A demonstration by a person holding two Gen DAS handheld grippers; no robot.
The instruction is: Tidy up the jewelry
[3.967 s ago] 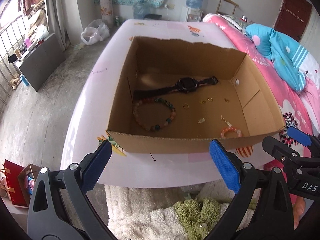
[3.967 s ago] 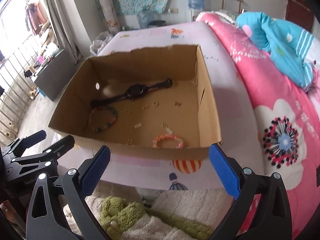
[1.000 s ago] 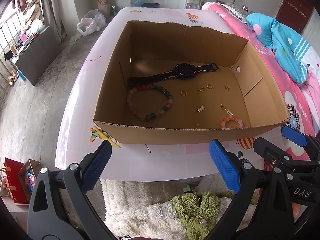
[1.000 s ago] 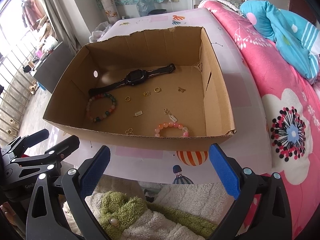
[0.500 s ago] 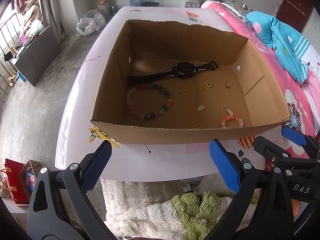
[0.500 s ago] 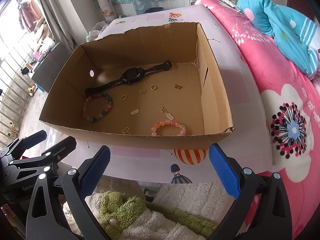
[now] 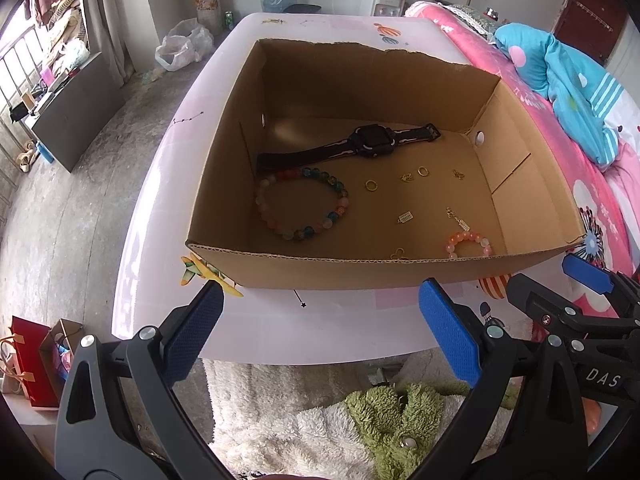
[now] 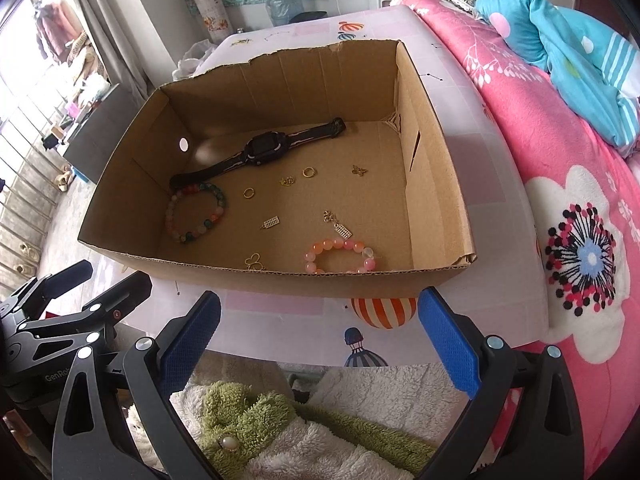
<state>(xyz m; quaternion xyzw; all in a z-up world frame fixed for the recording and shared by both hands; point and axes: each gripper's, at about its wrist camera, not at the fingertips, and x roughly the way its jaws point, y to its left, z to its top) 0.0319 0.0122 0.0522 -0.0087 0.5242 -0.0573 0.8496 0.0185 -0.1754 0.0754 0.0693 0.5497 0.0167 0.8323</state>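
An open cardboard box [image 7: 224, 184] [image 8: 120, 208] stands on a pale pink table [image 7: 160, 200]. On its floor lie a black watch [image 7: 372, 142] [image 8: 264, 148], a multicoloured bead bracelet [image 7: 302, 204] [image 8: 196, 212], a pink bead bracelet [image 7: 468, 242] [image 8: 340, 256], gold rings [image 7: 372, 185] [image 8: 249, 193] and small gold charms [image 7: 405, 217] [image 8: 271, 222]. My left gripper [image 7: 320, 332] is open and empty before the box's near wall. My right gripper [image 8: 318, 338] is open and empty beside it, also in the left wrist view [image 7: 560, 292].
A bed with a pink flowered cover [image 8: 560, 200] and a blue blanket [image 7: 572, 76] runs along the table's right. A fluffy white and green cloth [image 7: 360, 412] lies below the table's near edge. Red bags [image 7: 28, 360] stand on the floor at left.
Both grippers have risen and moved slightly closer, so more of the box floor shows. The jewelry has not moved. Both grippers stay open.
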